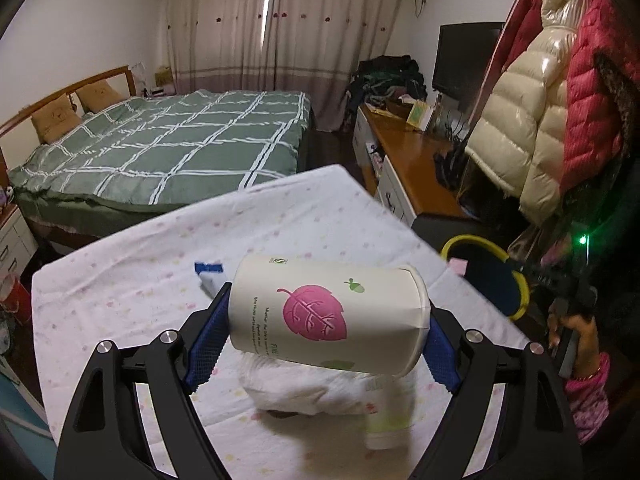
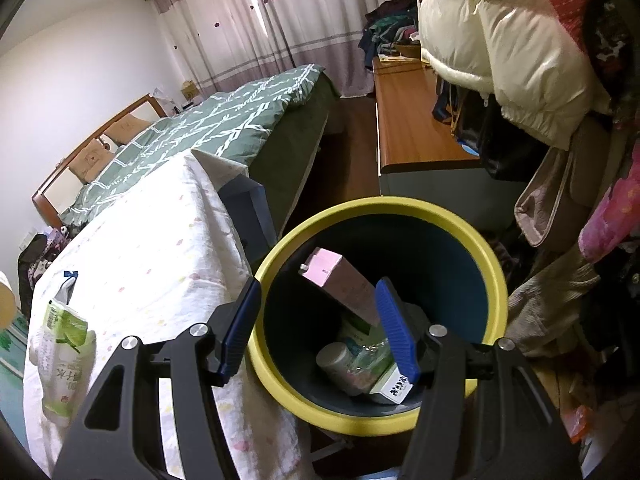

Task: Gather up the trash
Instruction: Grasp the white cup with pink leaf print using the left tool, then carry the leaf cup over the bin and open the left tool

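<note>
Bedroom clutter surrounds your cloth-covered bench [image 1: 132, 272]: your left claw [image 1: 320, 344] is clamped on a sideways paper cup [image 1: 326, 312], raised above a crumpled wrapper [image 1: 312, 392]. Your right claw [image 2: 318, 330], fingers apart and empty, hangs over the yellow-rimmed bin [image 2: 494, 264] holding a pink carton [image 2: 340, 284].

Bedroom, white walls [image 1: 80, 20]. Green checked bed [image 1: 180, 140] on the left, striped curtains [image 1: 280, 20] up top, wooden dresser [image 1: 412, 160] and hanging puffy coats [image 1: 520, 120] on the right.
</note>
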Tool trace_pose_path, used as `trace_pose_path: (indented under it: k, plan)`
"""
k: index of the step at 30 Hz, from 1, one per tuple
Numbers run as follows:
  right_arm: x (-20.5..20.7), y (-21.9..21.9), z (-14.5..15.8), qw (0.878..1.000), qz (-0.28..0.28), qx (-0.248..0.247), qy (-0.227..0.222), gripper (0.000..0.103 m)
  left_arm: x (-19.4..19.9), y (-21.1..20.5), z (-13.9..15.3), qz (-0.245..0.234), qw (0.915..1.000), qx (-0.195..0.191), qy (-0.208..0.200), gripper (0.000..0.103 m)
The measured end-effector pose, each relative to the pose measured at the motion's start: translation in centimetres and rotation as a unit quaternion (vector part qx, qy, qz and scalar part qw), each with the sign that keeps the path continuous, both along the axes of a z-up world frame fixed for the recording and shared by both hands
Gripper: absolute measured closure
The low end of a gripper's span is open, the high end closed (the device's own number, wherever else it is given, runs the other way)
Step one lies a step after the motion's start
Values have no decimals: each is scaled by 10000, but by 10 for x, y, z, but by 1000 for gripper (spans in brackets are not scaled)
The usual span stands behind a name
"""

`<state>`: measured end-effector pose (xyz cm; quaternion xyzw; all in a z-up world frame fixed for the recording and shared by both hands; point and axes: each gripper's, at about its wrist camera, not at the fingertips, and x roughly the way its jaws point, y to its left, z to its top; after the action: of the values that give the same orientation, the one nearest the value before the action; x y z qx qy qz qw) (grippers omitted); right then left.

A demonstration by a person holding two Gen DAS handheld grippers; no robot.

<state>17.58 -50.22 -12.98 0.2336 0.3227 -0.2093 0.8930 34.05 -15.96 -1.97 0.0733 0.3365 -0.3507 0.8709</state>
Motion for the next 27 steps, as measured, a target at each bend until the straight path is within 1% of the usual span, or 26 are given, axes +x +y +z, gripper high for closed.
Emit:
trace_pose_path:
  k: [3, 6, 9, 12, 16, 20, 24, 27]
  plan:
    - [-8, -3, 6, 10000, -1, -84, -24, 46, -7, -17, 11, -124, 9999, -89, 57, 21]
    - [-19, -6, 12, 9997, 13, -246, -3, 46, -16, -42, 17, -300, 9994, -118, 100, 21]
    - [-30, -11, 14, 9995, 19, -323, 21, 46, -24, -76, 18, -550, 9982, -172, 146, 21]
    - [-45, -19, 14, 9992, -4, -394, 77, 46, -31, -117, 13, -840, 9958, -203, 299, 21]
    - [-66, -30, 11, 9990, -102, -432, 108, 46, -47, -184, -4, -1319, 9900, -94, 486, 21]
    - [-88, -45, 6, 9987, -241, -423, 146, 46, -63, -246, -26, -1637, 9847, 129, 578, 21]
    - [-105, -58, -1, 9988, -338, -312, 166, 46, -73, -301, -51, -1801, 9805, 368, 690, 21]
    - [-111, -66, -6, 9987, -398, -244, 181, 46, -74, -331, -67, -1813, 9788, 505, 807, 20]
